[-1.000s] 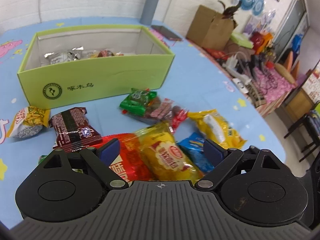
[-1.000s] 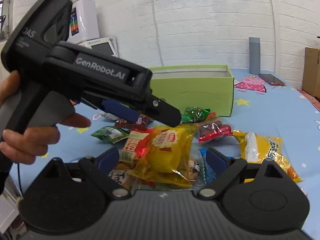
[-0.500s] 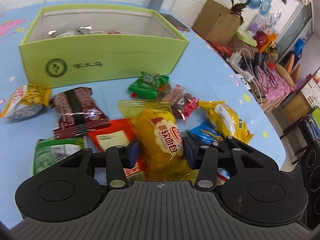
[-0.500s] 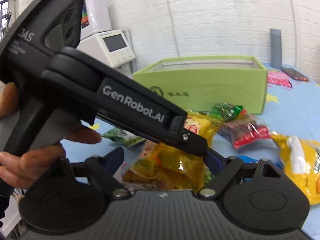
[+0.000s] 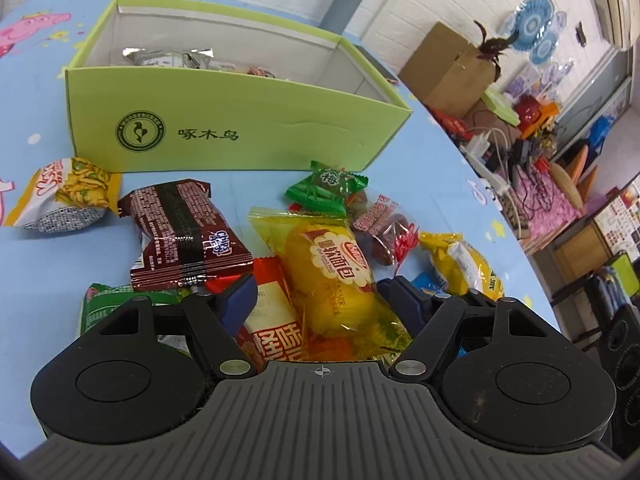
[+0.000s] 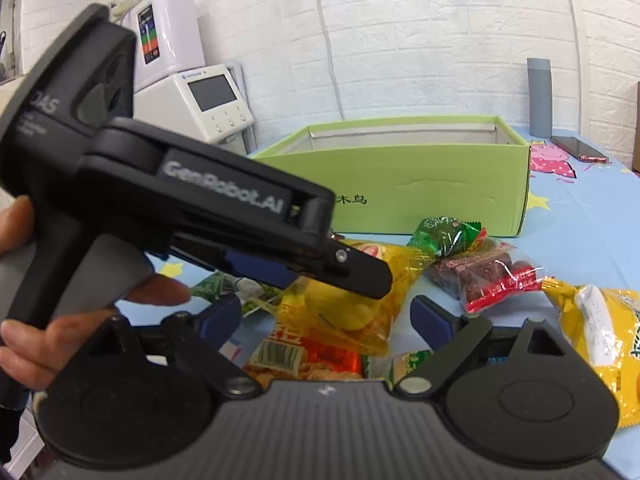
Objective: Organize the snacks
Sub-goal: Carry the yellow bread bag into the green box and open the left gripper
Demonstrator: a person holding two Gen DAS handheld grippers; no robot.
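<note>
The left tool [image 5: 318, 292] hangs low over the snack pile with its blue fingers [image 5: 239, 295] set fairly wide on either side of the yellow bread packet [image 5: 334, 276]; whether the pads touch the wrapper I cannot tell. From the right wrist view that packet [image 6: 360, 300] sits under the left tool's tip [image 6: 362, 276], over an orange-red packet [image 6: 316, 362]. The right tool [image 6: 326, 318] hovers spread wide with nothing between its fingers. Around the bread packet lie a dark brown wrapper [image 5: 184, 236], a small green candy packet [image 5: 326, 190], a clear bag of red-brown sweets [image 5: 386, 232] and a yellow packet [image 5: 460, 264], all on the blue tabletop [image 5: 432, 168]. Beyond them stands the green box [image 5: 240, 132], open on top, with a few wrapped snacks [image 5: 168, 56] inside along its far wall.
</note>
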